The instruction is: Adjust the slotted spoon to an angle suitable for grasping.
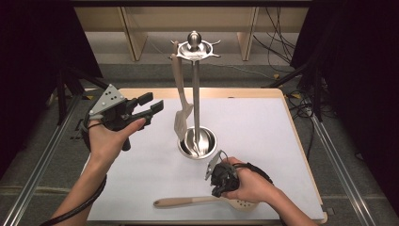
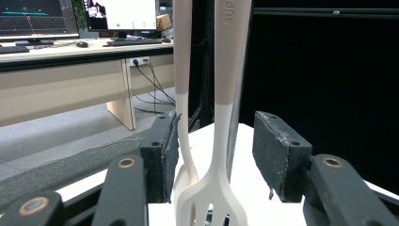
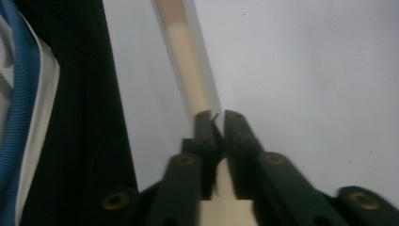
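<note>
The right tool (image 1: pixel 220 181) is clamped on the neck of the slotted spoon (image 1: pixel 207 201) lying at the table's (image 1: pixel 263 122) near edge; gripped so thinly, it could twist or slip out when lifted. The left tool (image 1: pixel 149 104), jaws apart, faces the utensil stand (image 1: pixel 196 94), whose steel base cup (image 1: pixel 197 142) seems to catch the hanging slotted turner (image 2: pixel 221 141).

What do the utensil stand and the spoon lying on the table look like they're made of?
Utensil stand: polished metal, probably stainless steel, judging by its mirror-like glints. Spoon: matte beige handle, wood or wood-look plastic, and a paler perforated head, perhaps silicone; the right claw is shut on it.
</note>
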Demonstrator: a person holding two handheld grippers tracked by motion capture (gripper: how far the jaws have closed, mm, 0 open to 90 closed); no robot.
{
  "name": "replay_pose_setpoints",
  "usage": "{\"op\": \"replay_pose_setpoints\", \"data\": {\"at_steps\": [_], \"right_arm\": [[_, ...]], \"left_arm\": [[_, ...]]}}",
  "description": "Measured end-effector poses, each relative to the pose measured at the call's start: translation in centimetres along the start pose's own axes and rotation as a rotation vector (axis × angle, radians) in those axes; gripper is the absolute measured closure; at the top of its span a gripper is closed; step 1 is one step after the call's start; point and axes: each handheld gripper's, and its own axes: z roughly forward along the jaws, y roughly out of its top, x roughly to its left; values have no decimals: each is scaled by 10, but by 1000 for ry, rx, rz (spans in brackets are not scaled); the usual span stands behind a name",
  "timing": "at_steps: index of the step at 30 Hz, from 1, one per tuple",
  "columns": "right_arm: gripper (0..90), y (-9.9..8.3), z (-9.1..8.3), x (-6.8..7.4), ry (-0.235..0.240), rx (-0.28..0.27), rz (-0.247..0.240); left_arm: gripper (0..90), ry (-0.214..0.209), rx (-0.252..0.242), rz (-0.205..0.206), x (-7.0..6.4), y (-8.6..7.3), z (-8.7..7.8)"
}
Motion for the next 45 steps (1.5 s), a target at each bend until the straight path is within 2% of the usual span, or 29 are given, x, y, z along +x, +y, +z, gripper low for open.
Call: {"op": "replay_pose_setpoints", "data": {"at_steps": [1,3,4,5,7,8,9,10,13,14,15,16,17,18,19,20,21,22,25,26,29,30,32,33,38,45], "right_arm": [[778,1,1,1,-19,3,-4],[735,2,5,3,-17,35,-13],[712,3,5,4,-4,72,-8],[695,3,8,7,-28,85,6],[687,3,11,7,-33,123,-2],[684,3,14,2,-31,107,-82],[684,4,15,-4,-54,115,-160],[684,5,14,2,-47,142,-100],[675,7,16,5,-43,175,-130],[676,8,16,7,-36,191,-112],[678,8,18,6,-52,187,-147],[683,7,18,13,-55,216,-55],[692,9,19,10,-75,222,-122],[702,9,20,10,-63,244,-96],[710,9,22,9,-57,238,-126],[727,8,24,9,-60,231,-124],[743,8,26,12,-58,231,-99],[752,10,25,11,-70,271,-129],[768,8,26,13,-55,255,-130],[778,8,24,14,-86,268,-147],[788,3,20,9,-97,281,-154],[788,-3,18,6,-98,272,-128],[787,-10,14,3,-92,210,-130],[788,-16,11,-1,-99,208,-134],[788,-41,-4,-10,-118,205,-81],[786,-59,-5,-20,-117,223,-60]], "left_arm": [[499,0,2,-1,0,-1,0],[499,1,4,-1,1,-1,0],[499,1,4,0,1,-2,1],[499,0,4,-2,1,-2,1],[499,2,7,3,1,-1,0],[499,0,4,1,1,-1,0],[498,0,3,2,1,-1,0],[498,0,4,2,1,-1,0],[498,0,4,0,1,-2,1],[498,-1,6,0,1,-2,1],[498,-1,6,-1,1,-2,1],[498,-1,6,-1,1,-2,1],[498,-1,6,0,1,-2,1],[498,-1,6,0,1,-2,1],[498,-1,8,1,1,-2,1],[498,-1,9,1,1,-3,1],[498,-1,10,1,1,-3,1],[498,1,13,2,1,-4,1],[499,1,20,4,2,-6,2],[499,-1,22,2,2,-6,2],[499,0,28,0,2,-8,3],[499,4,34,2,3,-8,2],[499,5,35,0,4,-9,2],[499,7,36,-1,4,-10,3],[499,13,49,0,6,-14,3],[499,23,48,-13,10,-16,1]]}}
